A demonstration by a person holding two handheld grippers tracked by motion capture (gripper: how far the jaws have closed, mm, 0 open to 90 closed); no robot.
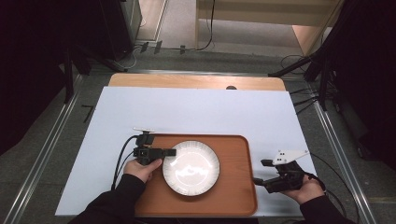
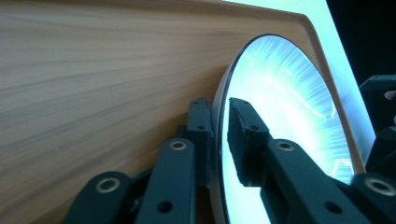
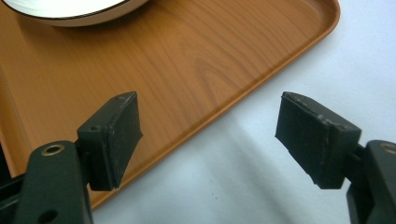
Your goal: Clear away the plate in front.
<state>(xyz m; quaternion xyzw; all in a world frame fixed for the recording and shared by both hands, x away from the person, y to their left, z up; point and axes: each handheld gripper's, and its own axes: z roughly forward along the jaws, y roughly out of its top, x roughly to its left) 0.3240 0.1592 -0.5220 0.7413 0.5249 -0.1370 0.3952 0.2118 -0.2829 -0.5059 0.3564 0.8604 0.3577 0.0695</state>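
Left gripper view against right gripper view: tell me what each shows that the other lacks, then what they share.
Left gripper view alone: the left tool, jaws closed on the white plate's rim, one above it and one below. Right gripper view alone: the right tool, jaws wide apart and empty, over the tray's edge and the pale blue table cover. Both: the wooden tray and the plate.

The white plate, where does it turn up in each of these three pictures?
High view: the plate lies mid-tray, its left rim between the left gripper jaws.
Left gripper view: seen edge-on at right, rim pinched between the jaws.
Right gripper view: a sliver at top left.
Shared landmark: the wooden tray.
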